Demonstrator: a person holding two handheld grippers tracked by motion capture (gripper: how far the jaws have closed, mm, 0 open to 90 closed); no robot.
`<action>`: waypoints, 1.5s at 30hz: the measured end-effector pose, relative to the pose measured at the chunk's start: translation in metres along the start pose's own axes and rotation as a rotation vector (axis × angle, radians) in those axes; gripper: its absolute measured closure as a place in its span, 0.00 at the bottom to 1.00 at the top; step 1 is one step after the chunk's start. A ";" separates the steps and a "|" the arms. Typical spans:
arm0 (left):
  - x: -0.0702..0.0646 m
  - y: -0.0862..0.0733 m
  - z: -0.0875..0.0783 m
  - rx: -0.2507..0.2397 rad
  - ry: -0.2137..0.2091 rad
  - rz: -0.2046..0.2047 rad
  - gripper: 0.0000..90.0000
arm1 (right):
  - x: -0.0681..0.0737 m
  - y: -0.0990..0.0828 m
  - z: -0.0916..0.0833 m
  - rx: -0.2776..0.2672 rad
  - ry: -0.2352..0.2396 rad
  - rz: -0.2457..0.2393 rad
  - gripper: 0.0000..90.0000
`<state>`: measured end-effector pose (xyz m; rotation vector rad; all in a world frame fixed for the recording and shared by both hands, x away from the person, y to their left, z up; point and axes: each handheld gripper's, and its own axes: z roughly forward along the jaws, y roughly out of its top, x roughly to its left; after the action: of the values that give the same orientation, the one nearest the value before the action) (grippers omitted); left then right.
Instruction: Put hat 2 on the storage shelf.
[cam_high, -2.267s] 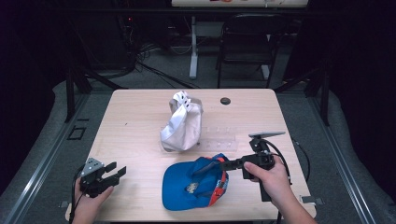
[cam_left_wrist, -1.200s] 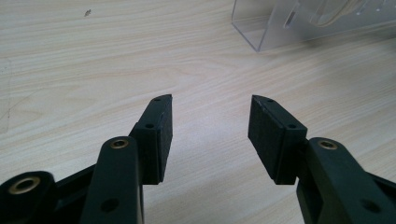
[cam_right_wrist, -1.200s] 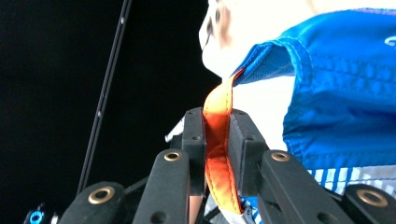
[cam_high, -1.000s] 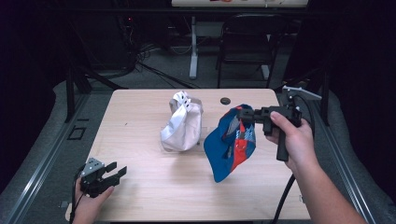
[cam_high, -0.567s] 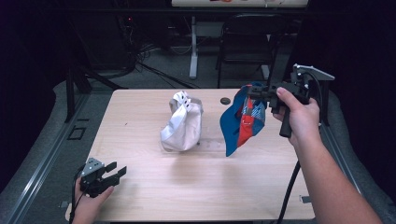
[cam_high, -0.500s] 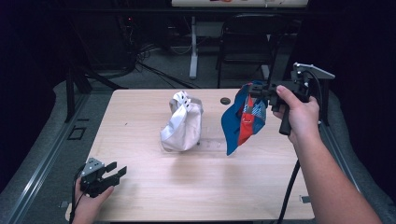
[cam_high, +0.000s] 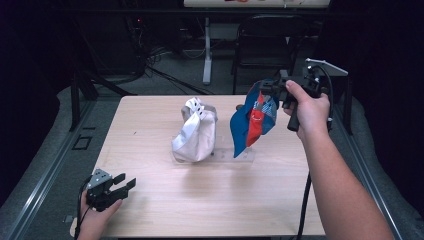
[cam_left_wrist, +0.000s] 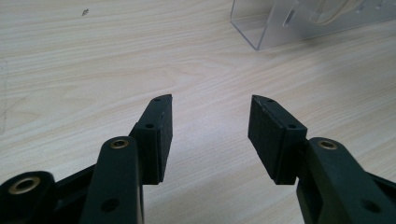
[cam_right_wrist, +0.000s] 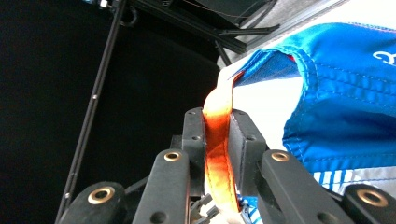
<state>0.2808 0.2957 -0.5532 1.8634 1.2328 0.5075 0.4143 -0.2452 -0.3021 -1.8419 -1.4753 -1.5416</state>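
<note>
No legible text anywhere (white mark on blue cap (cam_right_wrist: 345, 93) unreadable).

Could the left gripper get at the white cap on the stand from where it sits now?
Probably yes: the left gripper is open and holds nothing, and bare table lies between it and the white cap.

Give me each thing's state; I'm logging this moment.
Blue cap: lifted off the table, hanging by its orange strap.
White cap: propped on the clear stand.
Right claw: shut on the strap.
Left claw: open, nothing between.
</note>
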 end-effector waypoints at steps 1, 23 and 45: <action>0.000 0.000 -0.001 0.009 -0.003 0.001 0.56 | -0.001 0.000 0.002 0.000 -0.006 0.001 0.87; 0.000 0.001 0.000 0.015 -0.001 0.004 0.56 | -0.010 0.003 0.014 0.034 -0.043 0.013 0.87; -0.004 0.005 0.009 0.005 -0.020 0.019 0.56 | -0.044 -0.018 0.040 0.094 -0.099 0.025 0.86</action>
<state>0.2883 0.2879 -0.5536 1.8817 1.2062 0.4952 0.4255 -0.2284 -0.3608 -1.8986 -1.5345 -1.3637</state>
